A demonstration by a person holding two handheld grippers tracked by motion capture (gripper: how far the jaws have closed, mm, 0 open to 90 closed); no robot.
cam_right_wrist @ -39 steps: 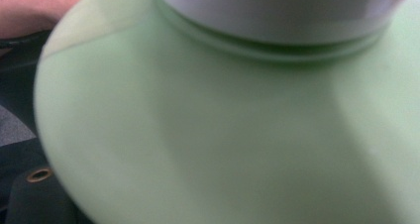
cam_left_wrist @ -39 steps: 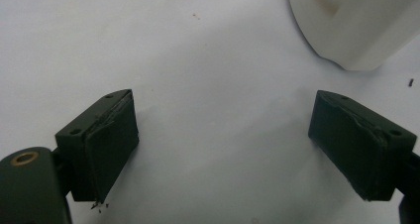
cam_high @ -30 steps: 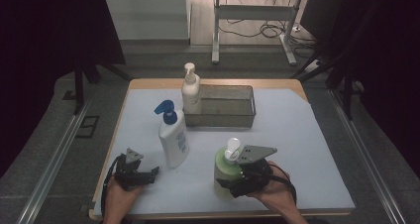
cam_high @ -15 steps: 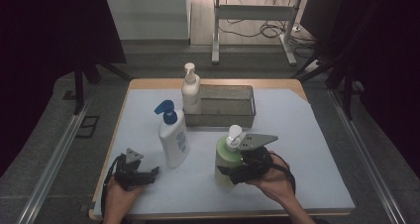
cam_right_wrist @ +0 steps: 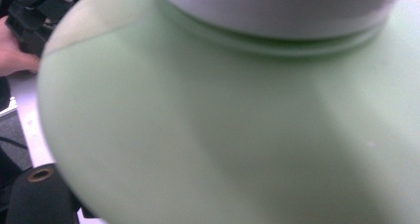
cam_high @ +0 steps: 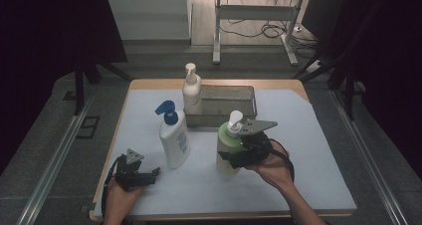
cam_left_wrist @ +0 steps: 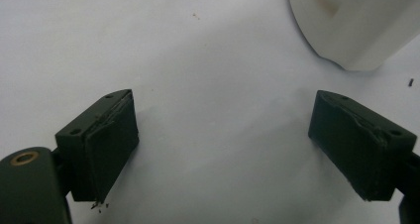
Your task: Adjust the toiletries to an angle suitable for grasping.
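Note:
A pale green pump bottle (cam_high: pixel 226 148) with a white pump head stands near the middle of the white table (cam_high: pixel 308 150). My right gripper (cam_high: pixel 239 155) is shut on its body from the right side. The right gripper view looks straight at the green bottle (cam_right_wrist: pixel 223 125) up close, which hides the jaws. My left gripper (cam_high: pixel 148 175) rests low at the front left, open, with bare table between its jaws (cam_left_wrist: pixel 223 140). A white bottle with a blue pump (cam_high: pixel 173 138) stands just beyond it, and its base (cam_left_wrist: pixel 354 26) shows in the left gripper view.
A grey rectangular bin (cam_high: pixel 226 105) sits at the back middle of the table. A cream pump bottle (cam_high: pixel 191 93) stands at its left end. The other hand (cam_right_wrist: pixel 15 53) appears at the left edge of the right gripper view.
My right gripper has carried the green bottle a little away from the person, toward the grey bin. The left gripper has stayed where it was.

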